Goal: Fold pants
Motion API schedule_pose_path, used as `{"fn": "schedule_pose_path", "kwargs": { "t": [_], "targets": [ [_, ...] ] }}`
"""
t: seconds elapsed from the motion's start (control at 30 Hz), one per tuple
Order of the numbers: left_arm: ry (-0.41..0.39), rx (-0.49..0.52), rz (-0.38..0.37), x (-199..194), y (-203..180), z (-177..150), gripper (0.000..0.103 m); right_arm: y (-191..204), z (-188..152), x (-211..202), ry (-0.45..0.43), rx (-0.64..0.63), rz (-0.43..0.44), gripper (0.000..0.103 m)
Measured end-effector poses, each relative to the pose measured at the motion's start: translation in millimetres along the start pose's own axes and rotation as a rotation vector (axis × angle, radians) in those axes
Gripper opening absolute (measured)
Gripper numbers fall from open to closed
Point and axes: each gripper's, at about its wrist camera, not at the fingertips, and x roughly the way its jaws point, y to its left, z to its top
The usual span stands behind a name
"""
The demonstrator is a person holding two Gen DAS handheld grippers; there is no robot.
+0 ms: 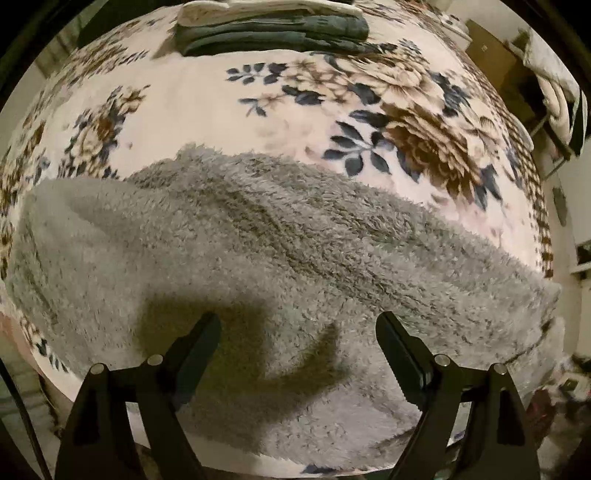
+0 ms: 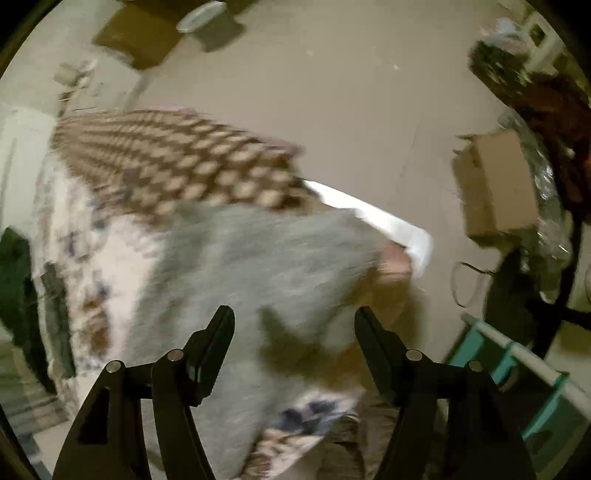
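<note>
Grey fluffy fleece pants lie spread across a floral blanket on a bed, reaching from the left to the right edge of the left wrist view. My left gripper is open just above the near part of the pants, its shadow on the fleece. In the blurred right wrist view the same pants lie at the bed's corner. My right gripper is open above them and holds nothing.
A stack of folded dark green and white clothes sits at the far side of the bed. Beyond the bed corner are bare floor, a cardboard box and a teal frame.
</note>
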Motion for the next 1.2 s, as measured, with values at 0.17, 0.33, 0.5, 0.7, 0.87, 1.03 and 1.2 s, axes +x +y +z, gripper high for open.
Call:
{"fn": "schedule_pose_path", "kwargs": {
  "t": [0.17, 0.33, 0.5, 0.7, 0.87, 1.03, 1.2],
  "targets": [
    [0.036, 0.137, -0.018, 15.6, -37.5, 12.8, 0.086, 85.1, -13.8, 50.6, 0.124, -0.165, -0.108, 0.070],
    [0.054, 0.421, -0.060, 22.6, -106.4, 14.0, 0.086, 78.9, -29.5, 79.2, 0.136, -0.117, -0.205, 0.008],
    [0.046, 0.743, -0.119, 22.9, -172.9, -3.1, 0.086, -11.7, -50.8, 29.2, 0.060, 0.090, -0.225, 0.008],
    [0.199, 0.986, -0.111, 75.6, -225.7, -19.2, 0.086, -65.0, -74.6, 32.6, 0.202, 0.192, -0.119, 0.017],
    [0.213, 0.966, -0.181, 89.3, -225.8, -7.7, 0.025, -34.4, -57.2, -23.6, -0.025, 0.112, -0.104, 0.052],
    [0.162, 0.795, -0.247, 60.7, -195.8, 33.2, 0.007, -3.2, -5.9, 4.5, 0.010, 0.082, -0.039, 0.052],
    [0.151, 0.701, -0.261, 54.6, -168.4, 61.7, 0.007, 21.9, 22.3, 98.5, 0.213, 0.036, -0.144, 0.054]
  ]
}}
